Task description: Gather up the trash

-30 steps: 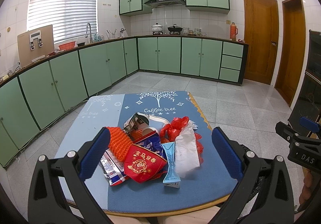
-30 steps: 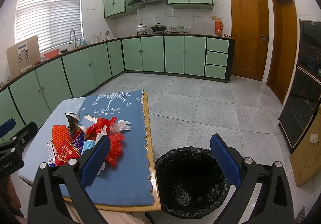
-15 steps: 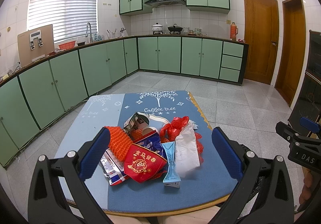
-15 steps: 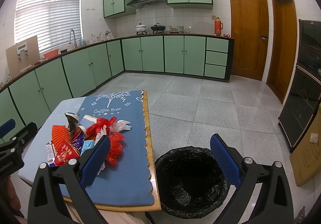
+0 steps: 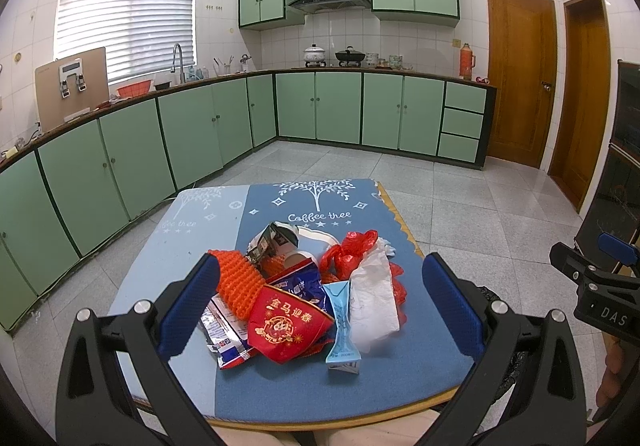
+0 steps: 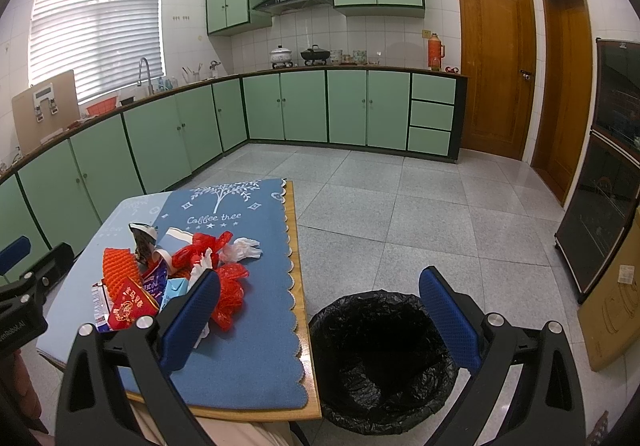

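Note:
A pile of trash lies on a small table with a blue cloth (image 5: 320,206): a red paper bowl (image 5: 286,320), orange foam netting (image 5: 236,280), a snack wrapper (image 5: 226,342), a light blue carton (image 5: 340,320), white tissue (image 5: 372,298) and a red plastic bag (image 5: 352,250). My left gripper (image 5: 320,306) is open, held above the near side of the pile. My right gripper (image 6: 320,318) is open and empty, above a bin with a black liner (image 6: 380,354) that stands on the floor right of the table. The pile also shows in the right wrist view (image 6: 176,278).
Green kitchen cabinets (image 5: 132,150) run along the left and far walls. Two wooden doors (image 5: 520,78) are at the back right. A dark cabinet (image 6: 608,174) and a cardboard box (image 6: 612,310) stand at the right. Grey tiled floor (image 6: 400,206) lies beyond the table.

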A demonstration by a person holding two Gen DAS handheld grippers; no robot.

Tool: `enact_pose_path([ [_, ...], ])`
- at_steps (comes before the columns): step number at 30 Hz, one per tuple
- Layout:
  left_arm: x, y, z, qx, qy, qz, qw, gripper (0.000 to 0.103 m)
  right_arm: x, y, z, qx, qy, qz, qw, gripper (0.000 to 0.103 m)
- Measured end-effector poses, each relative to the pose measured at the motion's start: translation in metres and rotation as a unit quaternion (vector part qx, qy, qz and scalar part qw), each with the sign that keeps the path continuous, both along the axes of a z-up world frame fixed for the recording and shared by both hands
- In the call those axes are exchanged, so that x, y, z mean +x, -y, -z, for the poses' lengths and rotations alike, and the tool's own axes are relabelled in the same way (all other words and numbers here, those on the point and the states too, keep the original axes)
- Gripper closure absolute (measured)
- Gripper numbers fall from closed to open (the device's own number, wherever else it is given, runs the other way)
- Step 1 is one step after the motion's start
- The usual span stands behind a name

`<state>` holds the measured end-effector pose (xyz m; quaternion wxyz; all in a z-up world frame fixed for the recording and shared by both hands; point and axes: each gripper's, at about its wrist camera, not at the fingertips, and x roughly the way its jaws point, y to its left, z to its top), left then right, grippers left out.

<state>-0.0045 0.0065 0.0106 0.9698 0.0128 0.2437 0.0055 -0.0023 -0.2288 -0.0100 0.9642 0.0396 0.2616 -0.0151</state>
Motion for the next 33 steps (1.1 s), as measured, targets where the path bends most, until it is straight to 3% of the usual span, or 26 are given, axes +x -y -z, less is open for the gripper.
enact_pose_path([
  [14,-0.001,-0.007,0.004,-0.003,-0.005,-0.003,1.0,0.005,0.004,-0.003,0.006,-0.001,-0.005,-0.002,1.0,0.006],
  [24,0.023,-0.044,0.027,-0.004,-0.016,-0.05,0.9986,0.005,0.035,-0.025,0.017,0.001,-0.011,-0.043,0.999,0.007],
  [31,0.045,-0.08,0.053,0.002,-0.041,-0.089,0.9952,0.005,0.076,-0.058,0.038,0.012,-0.039,-0.095,0.995,0.018],
  [33,0.05,-0.091,0.061,-0.001,-0.053,-0.1,0.9936,0.006,0.087,-0.067,0.05,0.018,-0.061,-0.114,0.991,0.027],
])
